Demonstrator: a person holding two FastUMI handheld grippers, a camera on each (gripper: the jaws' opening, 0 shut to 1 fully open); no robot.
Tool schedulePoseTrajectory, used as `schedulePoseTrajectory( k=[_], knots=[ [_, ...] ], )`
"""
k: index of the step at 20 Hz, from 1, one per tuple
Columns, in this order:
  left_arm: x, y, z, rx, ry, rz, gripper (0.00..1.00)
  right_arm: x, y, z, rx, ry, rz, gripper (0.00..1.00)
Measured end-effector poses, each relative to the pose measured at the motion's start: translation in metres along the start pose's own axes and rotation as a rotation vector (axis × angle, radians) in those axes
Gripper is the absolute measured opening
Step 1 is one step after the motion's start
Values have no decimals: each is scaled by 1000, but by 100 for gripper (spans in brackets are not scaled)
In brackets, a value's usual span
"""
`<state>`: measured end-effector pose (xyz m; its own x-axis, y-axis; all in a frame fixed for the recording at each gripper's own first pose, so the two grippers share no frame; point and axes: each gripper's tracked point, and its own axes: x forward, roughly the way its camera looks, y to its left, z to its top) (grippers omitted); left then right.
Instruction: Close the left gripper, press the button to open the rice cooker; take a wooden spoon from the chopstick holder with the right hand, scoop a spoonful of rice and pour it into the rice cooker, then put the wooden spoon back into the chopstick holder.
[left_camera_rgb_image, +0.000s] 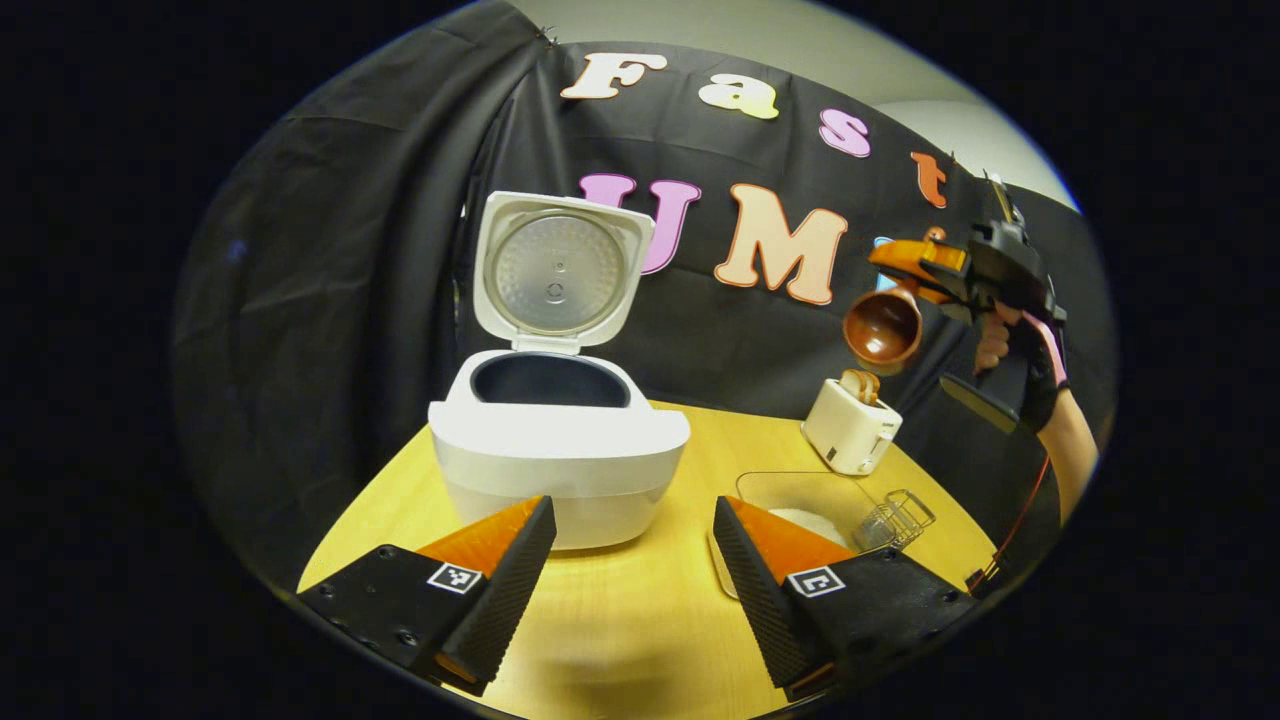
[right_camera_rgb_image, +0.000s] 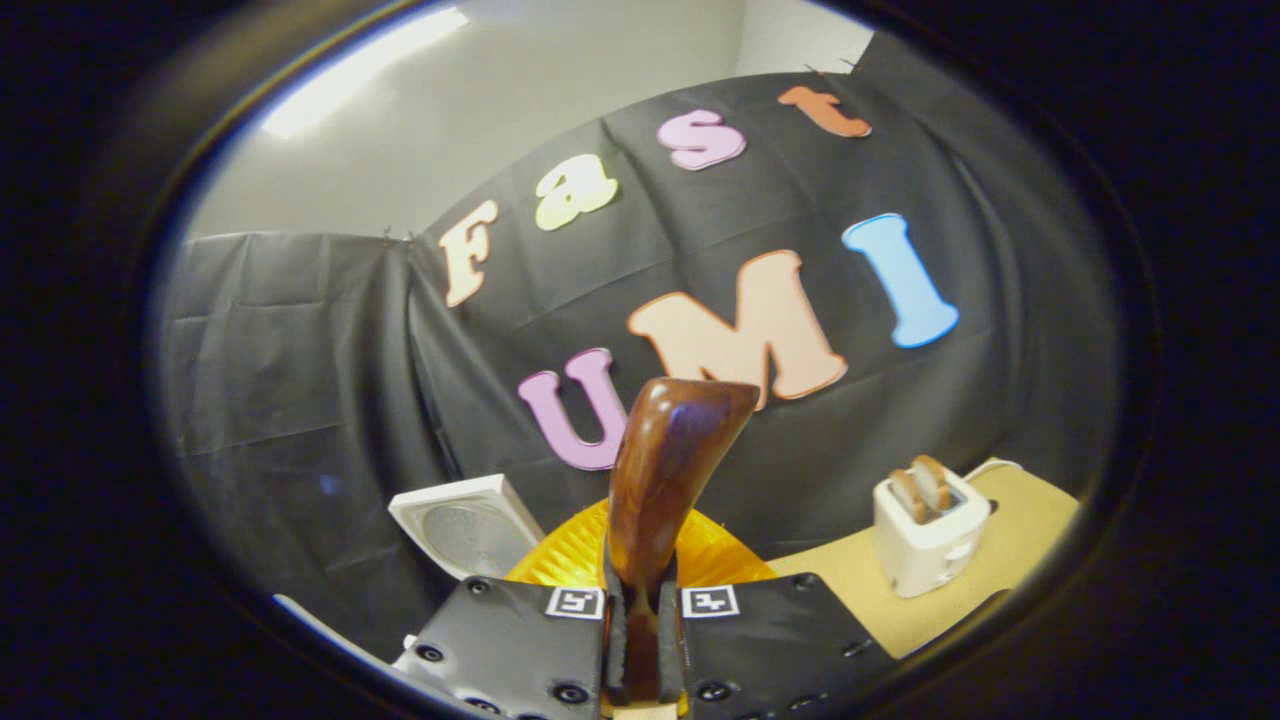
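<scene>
The white rice cooker (left_camera_rgb_image: 555, 450) stands on the wooden table (left_camera_rgb_image: 640, 620) with its lid (left_camera_rgb_image: 560, 270) raised and the dark inner pot showing. My left gripper (left_camera_rgb_image: 633, 515) hovers open just in front of it, nothing between its fingers. High at the right, a hand holds my right gripper (left_camera_rgb_image: 915, 265), shut on a brown wooden spoon (left_camera_rgb_image: 883, 328) whose bowl hangs in the air above the toaster. In the right gripper view the spoon (right_camera_rgb_image: 670, 470) rises from between the closed fingers of that gripper (right_camera_rgb_image: 640, 600), and the cooker's lid (right_camera_rgb_image: 465, 535) lies low at the left.
A white toaster (left_camera_rgb_image: 850, 425) (right_camera_rgb_image: 930, 535) with bread slices stands at the back right of the table. A clear container with white rice (left_camera_rgb_image: 800, 510) and a wire chopstick holder (left_camera_rgb_image: 895, 520) sit right of the cooker. Black cloth walls close in behind.
</scene>
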<state>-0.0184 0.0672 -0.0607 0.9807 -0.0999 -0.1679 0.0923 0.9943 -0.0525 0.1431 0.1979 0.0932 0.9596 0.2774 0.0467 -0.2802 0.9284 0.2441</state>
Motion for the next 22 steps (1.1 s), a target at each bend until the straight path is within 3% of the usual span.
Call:
schedulePoseTrajectory(
  k=[5,11,12,22],
  knots=[
    [8,-13,3,21,1,-5,94,-41,-107,-6,-10,8,-164,14],
    [4,-12,8,49,-2,37,95,-71,-185,-36,-49,38,-262,16],
    [3,-10,8,54,-3,50,95,-73,-195,-43,-60,44,-273,12],
    [-11,6,7,98,14,139,94,-72,-261,-141,-177,174,-333,12]
  ],
)
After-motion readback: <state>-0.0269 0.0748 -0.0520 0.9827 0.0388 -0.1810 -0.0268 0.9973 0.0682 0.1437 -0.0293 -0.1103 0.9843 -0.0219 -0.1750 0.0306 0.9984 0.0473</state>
